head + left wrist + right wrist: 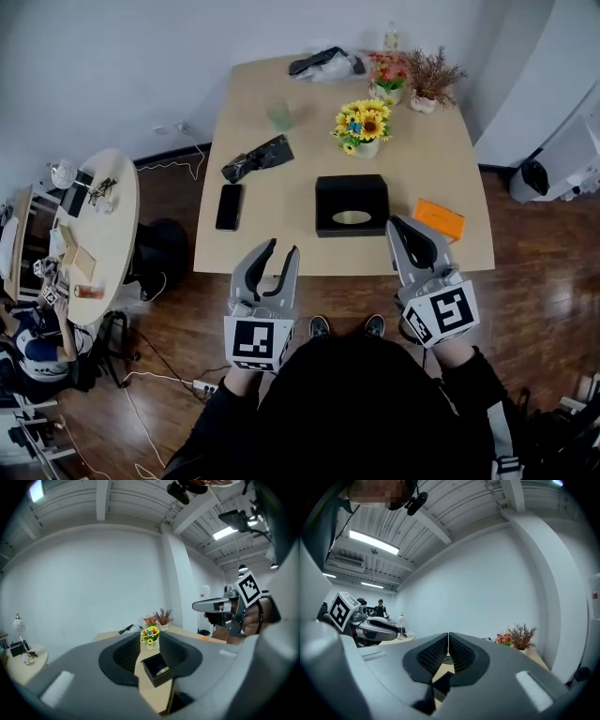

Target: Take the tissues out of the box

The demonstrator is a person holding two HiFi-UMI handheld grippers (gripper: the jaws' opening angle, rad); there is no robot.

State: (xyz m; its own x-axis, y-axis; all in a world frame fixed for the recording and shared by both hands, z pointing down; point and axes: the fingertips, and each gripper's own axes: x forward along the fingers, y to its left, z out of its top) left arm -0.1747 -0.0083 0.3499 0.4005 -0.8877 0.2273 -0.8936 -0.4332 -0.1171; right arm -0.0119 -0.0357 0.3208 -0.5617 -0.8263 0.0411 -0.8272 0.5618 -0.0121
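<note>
Left gripper [278, 249] is showing just a narrow slit between its jaws, nothing sitting in it. The right gripper [405, 225] is keeping its jaws pressed together, also empty. In the left gripper view you're looking straight through that slit at the box and the flowers behind it.

The box [352, 204] is black and it's sitting flat on the table [281, 159], close to the near edge, roughly in the middle. Its oval slot is facing up with a pale bit of tissue [352, 217] showing inside, so the tissues are all in there, untouched.

The left gripper is hanging in front of the table edge over the floor, down-left of the box and apart from it. The right one is poking over the near edge just right of the box, not touching it, near an orange card [439, 217].

Other stuff lying around: phone [229, 206] to the left of the box, sunflowers [361, 127] behind it.
</note>
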